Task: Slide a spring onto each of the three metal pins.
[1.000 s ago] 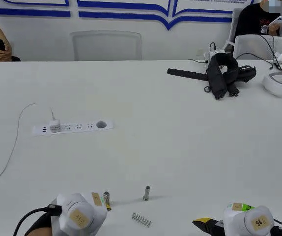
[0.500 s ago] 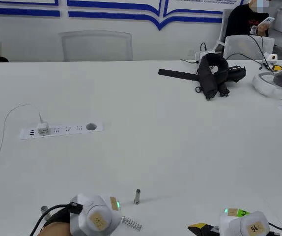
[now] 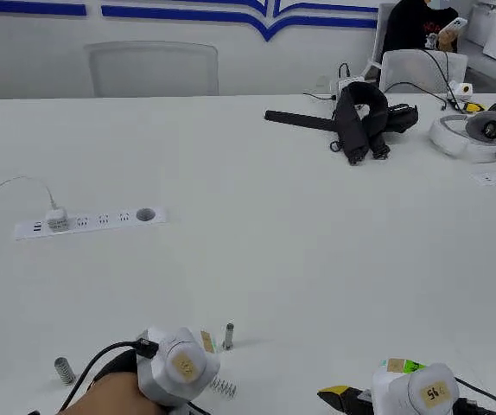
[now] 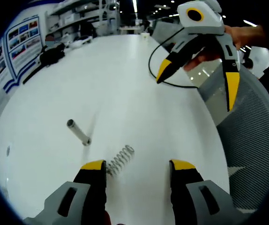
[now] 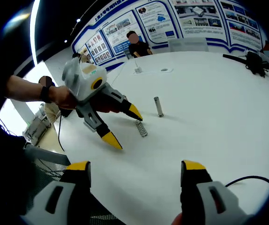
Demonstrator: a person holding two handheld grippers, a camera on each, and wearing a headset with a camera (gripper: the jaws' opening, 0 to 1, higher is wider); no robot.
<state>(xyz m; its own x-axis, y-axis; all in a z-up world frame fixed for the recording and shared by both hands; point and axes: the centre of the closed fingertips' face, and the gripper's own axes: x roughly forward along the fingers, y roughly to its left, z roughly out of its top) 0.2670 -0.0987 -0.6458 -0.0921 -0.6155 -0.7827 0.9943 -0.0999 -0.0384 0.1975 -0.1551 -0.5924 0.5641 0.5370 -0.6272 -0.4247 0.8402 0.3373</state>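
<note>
**Mia:** Where is the loose spring (image 4: pixel 120 159)?

**Ben:** It lies flat on the table (image 3: pixel 317 259), close to the bare pin (image 4: pixel 78 132), on our side of it. That pin stands straight up.

**Mia:** Which gripper is closer?

**Ben:** The left gripper (image 4: pixel 137 165). Its jaws are spread wide and hold nothing. The spring sits between them, right next to one jaw tip.

**Mia:** And the other one?

**Ben:** The right gripper (image 5: pixel 135 165) is spread wide and holds nothing too. It waits well off to the right of the bare pin.

**Mia:** Which way does the spring point?

**Ben:** It lies slanted to the left jaws, not straight along them and not straight across. I think the left gripper needs a small turn to pinch its sides. Then the spring must be tipped up so its hole meets the top of the pin.

**Mia:** Any more pins?

**Ben:** The other pin (image 3: pixel 64 371) stands far to the left of the bare pin. It looks like it wears a spring, but it's too small to be sure.
</note>
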